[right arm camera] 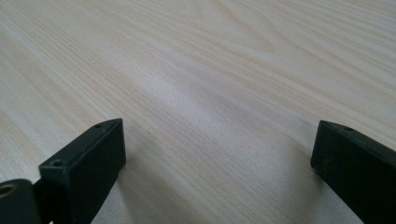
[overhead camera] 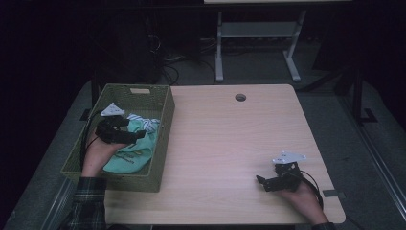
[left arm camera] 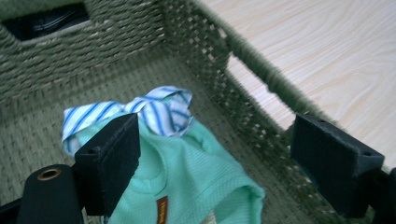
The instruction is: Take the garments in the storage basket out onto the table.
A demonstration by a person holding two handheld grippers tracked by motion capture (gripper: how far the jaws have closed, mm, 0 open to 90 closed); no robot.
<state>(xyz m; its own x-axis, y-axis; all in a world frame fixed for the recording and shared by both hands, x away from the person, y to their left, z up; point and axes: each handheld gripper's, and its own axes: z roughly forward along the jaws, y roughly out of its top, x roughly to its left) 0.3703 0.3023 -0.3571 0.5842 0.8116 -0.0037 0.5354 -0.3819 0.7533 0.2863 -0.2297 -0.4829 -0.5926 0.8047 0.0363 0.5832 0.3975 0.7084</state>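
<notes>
the left hand-held gripper (overhead camera: pixel 125 132) hangs inside the green woven basket (overhead camera: pixel 165 125) at the left edge of the counter (overhead camera: pixel 230 143), its jaws spread wide apart and clamped on nothing. in the left gripper view the mint-green garment (left arm camera: pixel 187 172) lies crumpled on the basket floor directly under and between the two black jaws, with a blue-and-white striped cloth (left arm camera: pixel 154 109) bunched at its far end, touching it. the near jaw sits just above the green fabric while the other jaw hovers close to the basket's right wall, so the opening looks lined up to take a fold of the garment, which is probably why the hand comes in low over the near rim. the clothes sit toward the right half of the basket, and the far left part of its floor is bare weave. the right hand-held gripper (overhead camera: pixel 268 182) rests well apart, at the near right of the counter, jaws also wide open over plain wood with nothing between them; it seems parked there to stay out of the way until it is needed. judging by this, a grasp on the garment is about to be made or has been let go; which of the two cannot be told.
</notes>
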